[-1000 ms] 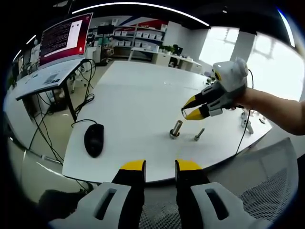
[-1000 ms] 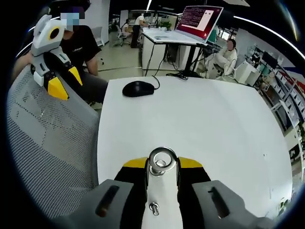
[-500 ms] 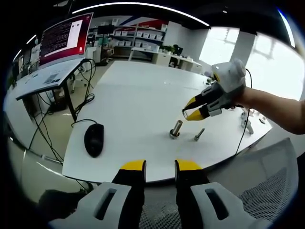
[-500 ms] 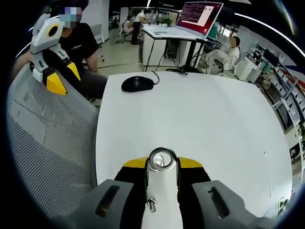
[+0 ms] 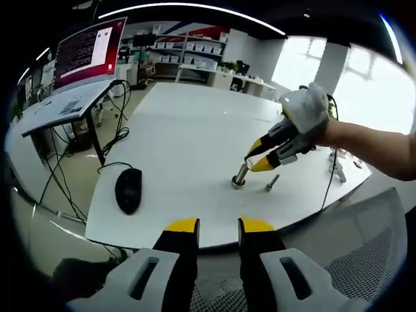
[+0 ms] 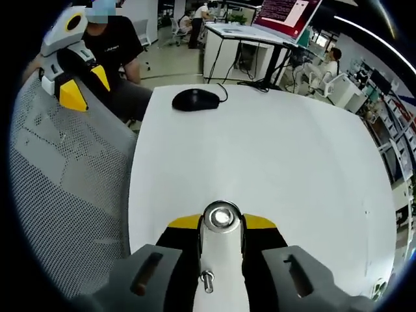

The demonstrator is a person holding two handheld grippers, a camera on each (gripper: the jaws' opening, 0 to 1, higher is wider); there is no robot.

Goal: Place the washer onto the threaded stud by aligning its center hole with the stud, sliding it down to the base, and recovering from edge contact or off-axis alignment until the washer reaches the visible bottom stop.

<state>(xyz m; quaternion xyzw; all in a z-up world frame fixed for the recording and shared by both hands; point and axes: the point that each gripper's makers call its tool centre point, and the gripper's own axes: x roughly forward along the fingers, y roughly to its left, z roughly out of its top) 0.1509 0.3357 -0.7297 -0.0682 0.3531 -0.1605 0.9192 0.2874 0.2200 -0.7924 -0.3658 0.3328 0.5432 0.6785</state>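
Right gripper view — right gripper (image 6: pixel 221 224) clamps washer (image 6: pixel 221 216) directly over threaded stud (image 5: pixel 240 175) on white table (image 5: pixel 188 143); left gripper (image 5: pixel 218 227) jaws apart — loose bolt (image 5: pixel 271 184) beside stud.

Bright, even indoor light. In the left gripper view the windows (image 5: pixel 364 84) are blown out to white and a ceiling light strip (image 5: pixel 188 8) curves with the fisheye bend. The white tabletop (image 6: pixel 273 162) reflects strongly, nearly shadowless. Straight lines bow toward the edges; distant shelves and people look soft.
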